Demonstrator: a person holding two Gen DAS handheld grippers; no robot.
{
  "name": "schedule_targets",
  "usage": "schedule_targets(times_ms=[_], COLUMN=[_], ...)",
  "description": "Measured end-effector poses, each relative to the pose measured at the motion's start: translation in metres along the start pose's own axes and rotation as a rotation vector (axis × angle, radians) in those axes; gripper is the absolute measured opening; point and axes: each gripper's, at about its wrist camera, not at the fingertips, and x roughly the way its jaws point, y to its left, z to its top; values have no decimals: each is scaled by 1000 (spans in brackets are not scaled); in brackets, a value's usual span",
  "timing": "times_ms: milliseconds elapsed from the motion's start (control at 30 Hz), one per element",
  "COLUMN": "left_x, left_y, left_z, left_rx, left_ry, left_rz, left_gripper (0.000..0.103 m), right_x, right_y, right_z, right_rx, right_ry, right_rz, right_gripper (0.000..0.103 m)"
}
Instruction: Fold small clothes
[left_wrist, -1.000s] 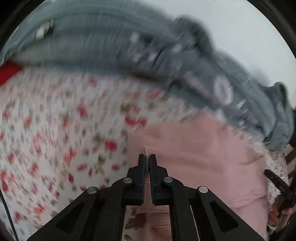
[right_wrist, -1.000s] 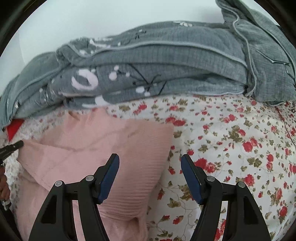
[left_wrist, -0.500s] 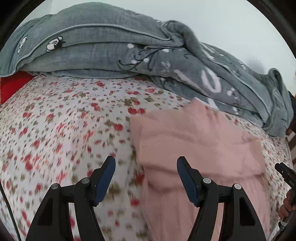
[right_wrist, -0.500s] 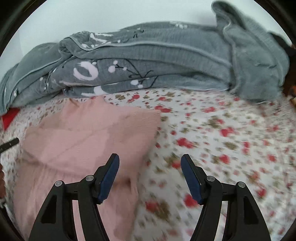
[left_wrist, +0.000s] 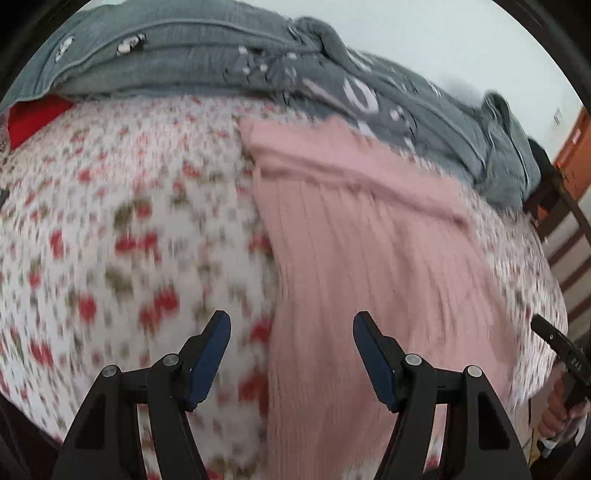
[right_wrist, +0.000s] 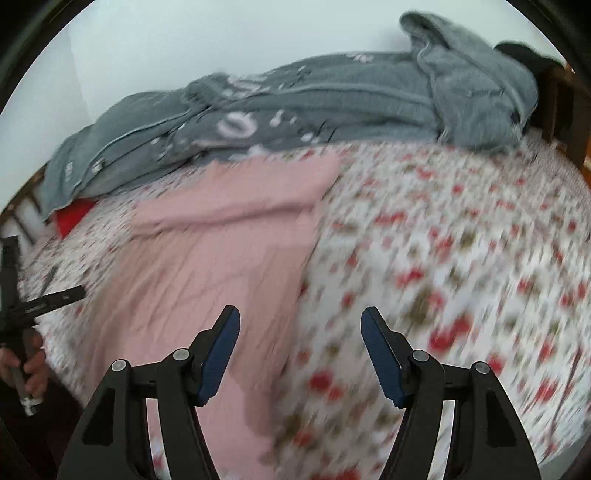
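Note:
A pink ribbed knit garment lies flat on the floral bed sheet, its top part folded down across it. It also shows in the right wrist view. My left gripper is open and empty, above the garment's left edge near its lower end. My right gripper is open and empty, above the garment's right edge. The right gripper's tool shows at the right edge of the left wrist view, and the left one at the left edge of the right wrist view.
A grey patterned blanket is heaped along the far side of the bed, against a white wall. A red item peeks from under it at the left. A wooden bed frame stands at the far right.
My left gripper was shut on the pink garment a second ago, then opened and let it go. Both grippers have pulled back toward the near end of the garment.

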Motion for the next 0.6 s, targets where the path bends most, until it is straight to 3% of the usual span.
schedule_targets(times_ms=[167,300,333,400,433,467,500,533,600], left_x=[1,2,4,9,8,6,5,3,-7], left_y=[2,4,4,4,4,3,2,4,13], left_z=[-43,-64,-68,-76,-78,-80,-81,-81,-82], left_rx=[13,5,1,-10,-10,-2,3,4,-45], left_ry=[49,54,57,66,53,33,30,24,-16], left_rz=[9,-9,-15,-19,-11,5,7,-2,-25], left_gripper=[67,67,66,65,58,48,16,7,7], right_x=[9,24,27,32,32,30,24,18,1], right_y=[11,18,22,29,30,29,27,23,11], right_z=[-47,-75,-81,-91,-94,-95,-95,-96,-92], right_rx=[-13,-10,-25,-83,-93,-92,-82,-74,-41], right_ry=[62,97,95,83,79,72,53,39,-5], right_rz=[39,57,52,-3,-3,19,39,54,90], right_gripper=[67,58,51,26,9,6,6,5,5])
